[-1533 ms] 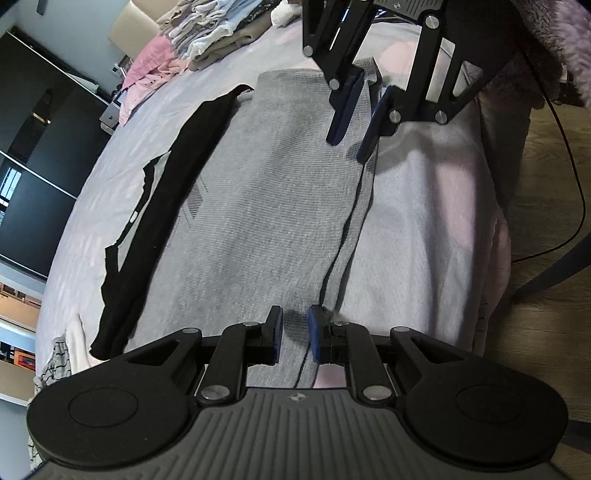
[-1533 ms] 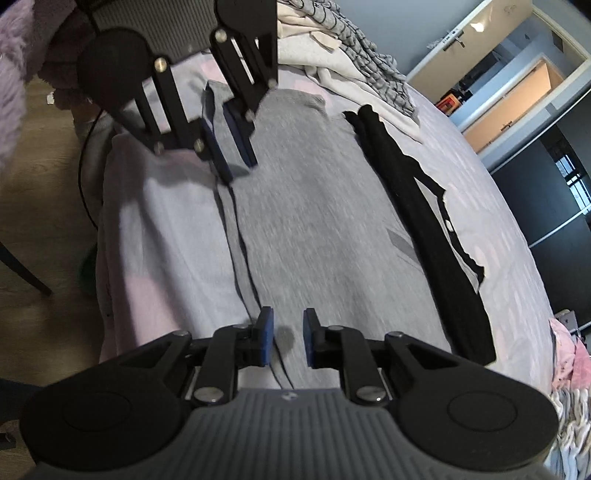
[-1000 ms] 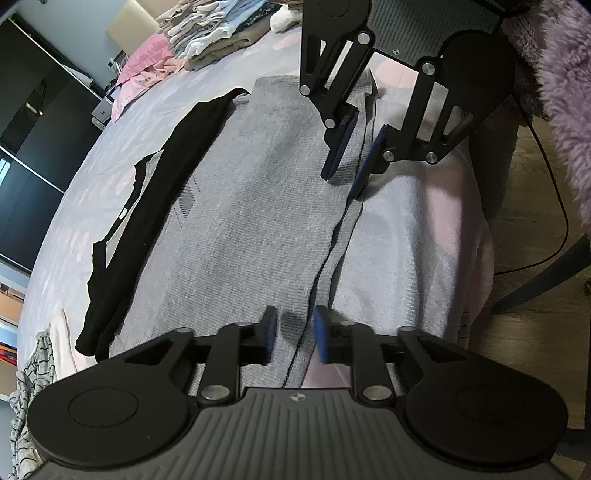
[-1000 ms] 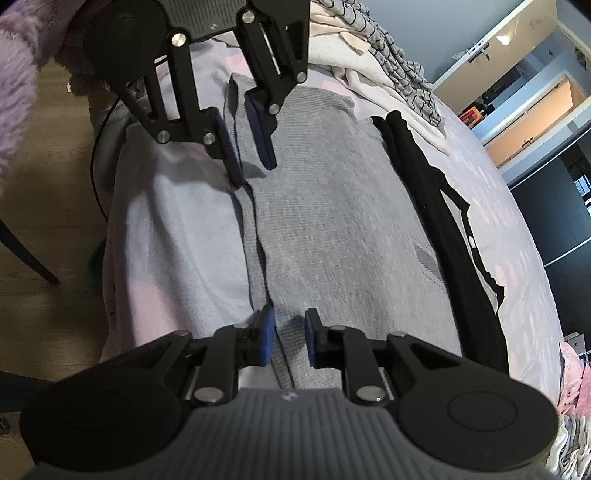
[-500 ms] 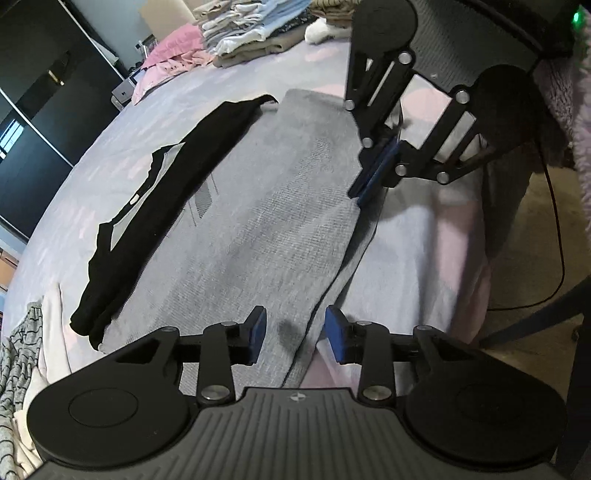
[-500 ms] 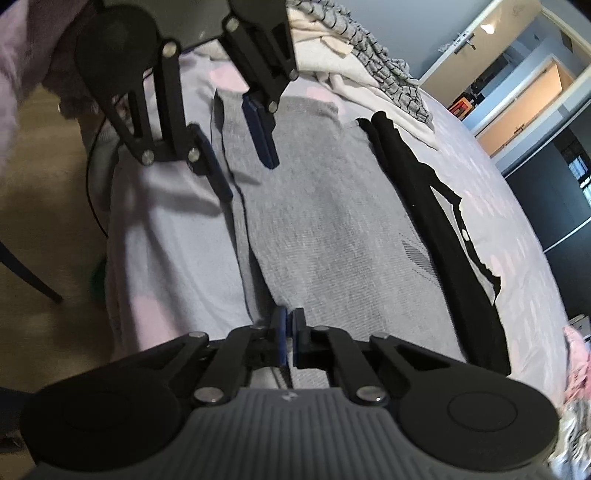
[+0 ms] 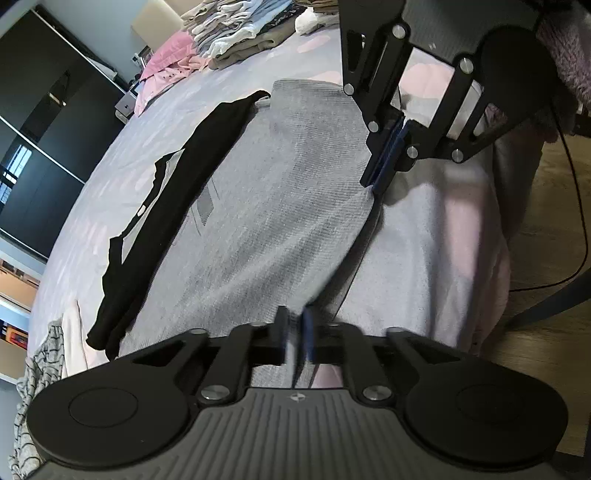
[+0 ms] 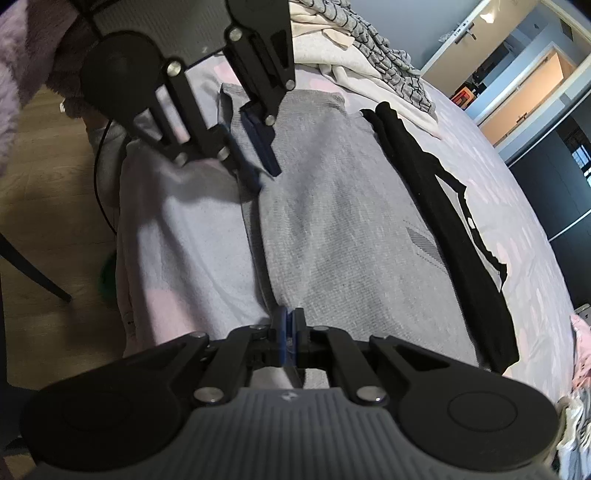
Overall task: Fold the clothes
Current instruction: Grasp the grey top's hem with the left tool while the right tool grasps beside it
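Observation:
A grey garment [image 7: 277, 184] [image 8: 332, 221] lies flat and lengthwise on the bed, its long edge running beside the bare sheet. At one end of that edge my left gripper [image 7: 295, 332] [image 8: 264, 179] is blurred, its jaws closing onto the fabric with a strip of grey cloth pinched between them. At the other end my right gripper [image 8: 289, 325] [image 7: 373, 184] is shut on the same edge, pads together on the cloth. A black garment [image 7: 166, 203] [image 8: 461, 240] lies folded in a long strip on the grey garment's far side.
The pale lilac sheet [image 7: 424, 240] drops off at the bed's edge to a wooden floor [image 7: 546, 221] with a black cable. Folded clothes [image 7: 240, 33] and a pink garment [image 7: 170, 59] are stacked at one end, a loose heap [image 8: 369, 48] at the other. A fuzzy purple sleeve [image 8: 22, 55] is close.
Both grippers went from open astride the grey garment's edge to closed on it, the right one first, the left one just now. The edge is lifted slightly off the sheet.

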